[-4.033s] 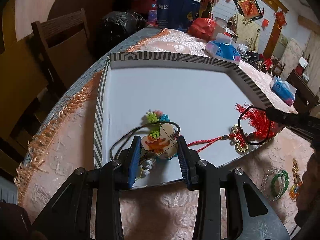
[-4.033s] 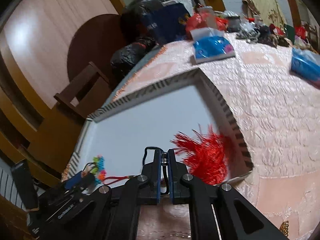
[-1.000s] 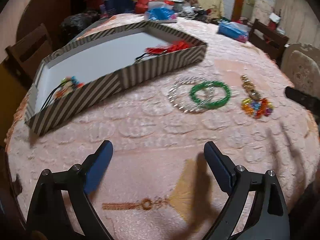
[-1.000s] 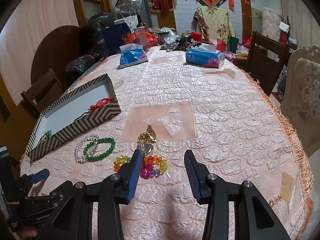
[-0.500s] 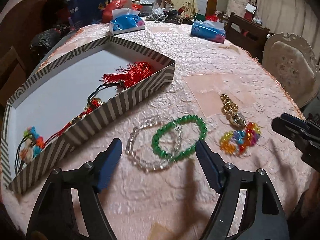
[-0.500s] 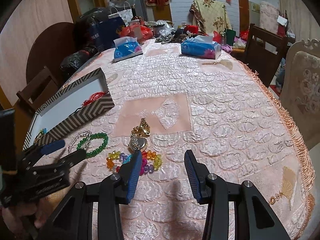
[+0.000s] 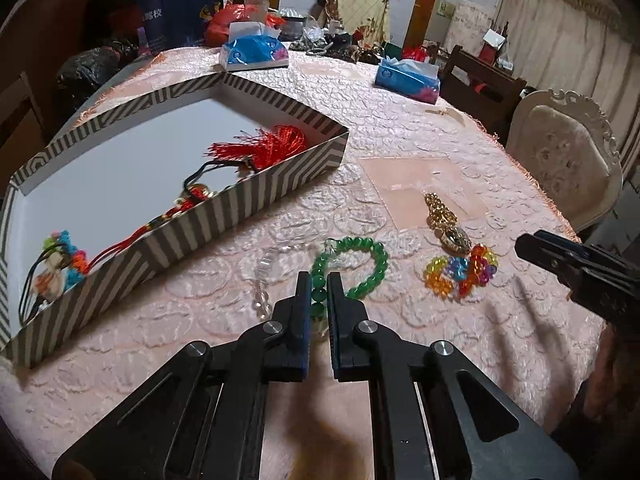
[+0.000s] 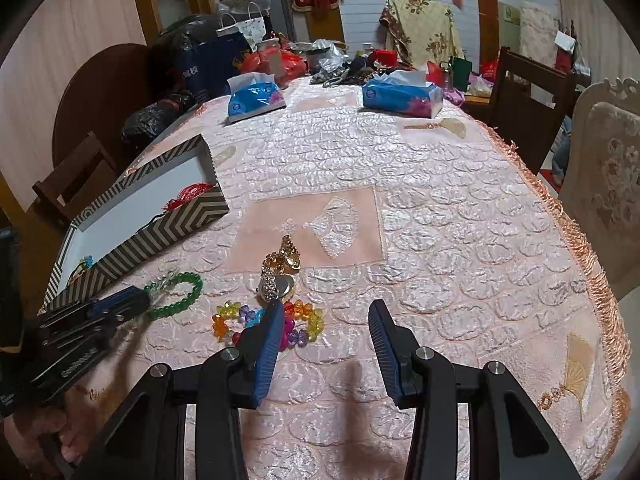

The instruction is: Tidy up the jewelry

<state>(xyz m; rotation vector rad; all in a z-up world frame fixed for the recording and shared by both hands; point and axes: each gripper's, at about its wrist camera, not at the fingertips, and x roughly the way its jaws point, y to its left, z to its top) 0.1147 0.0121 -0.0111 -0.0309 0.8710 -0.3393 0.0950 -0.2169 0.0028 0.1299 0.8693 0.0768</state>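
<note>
A green bead bracelet [image 7: 360,264] lies flat on the pink cloth beside a clear bead bracelet [image 7: 262,276], with a gold brooch [image 7: 446,226] touching a multicoloured bead bracelet [image 7: 462,270] just to its right, while a red tassel charm [image 7: 260,148] and a beaded pendant [image 7: 60,264] rest inside the striped box [image 7: 224,212].

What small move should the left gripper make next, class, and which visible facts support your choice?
Probably lift the green bead bracelet and carry it toward the striped box. The left gripper looks shut on its near beads, the bracelet lies on the tablecloth outside the box, and the red tassel charm already lies inside.
</note>
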